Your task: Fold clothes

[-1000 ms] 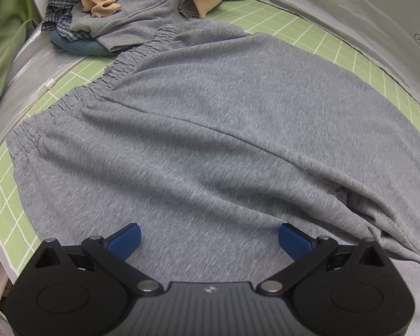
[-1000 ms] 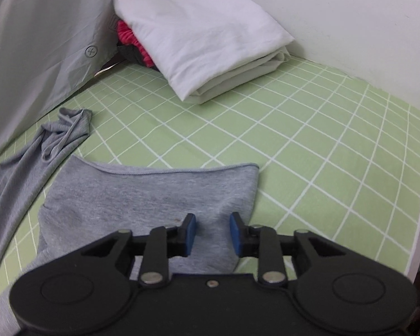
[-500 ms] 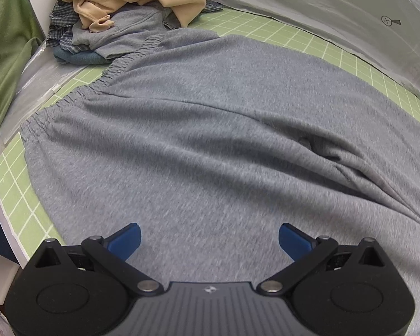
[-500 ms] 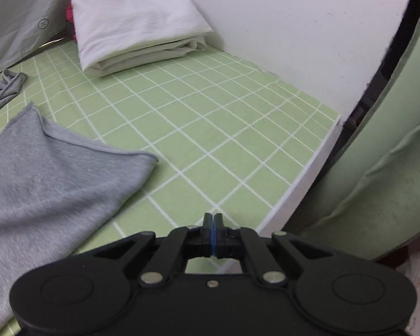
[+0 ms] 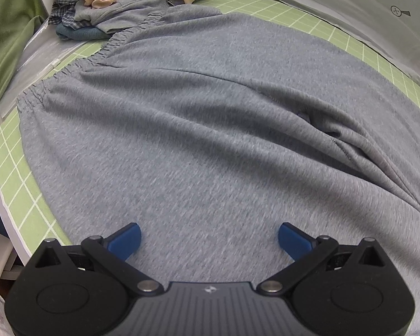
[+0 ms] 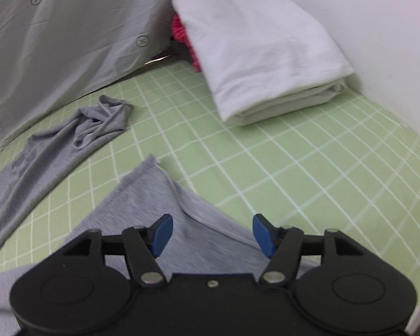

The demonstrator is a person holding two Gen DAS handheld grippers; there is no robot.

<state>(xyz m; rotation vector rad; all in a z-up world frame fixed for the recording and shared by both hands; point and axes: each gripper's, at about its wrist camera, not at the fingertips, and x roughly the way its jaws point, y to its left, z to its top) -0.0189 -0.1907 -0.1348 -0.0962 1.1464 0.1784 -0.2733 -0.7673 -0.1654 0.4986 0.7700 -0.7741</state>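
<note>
Green grid mat [image 6: 308, 168] | grey trousers [image 5: 210, 128] beneath both jaws | left wide apart, right opening

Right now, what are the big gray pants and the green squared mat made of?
The gray pants look like soft knit cotton jersey: heathered, matte, with a gathered elastic waistband and limp folds. The green mat seems a smooth, matte surface printed with white grid lines, perhaps a vinyl or rubber cutting mat; the pictures leave that open.

The grey trousers [image 5: 210, 128] are soft, matt knitted cloth. The green mat [image 6: 308, 162] looks smooth. The far white sheet [image 6: 260, 47] is smooth folded cloth.
</note>
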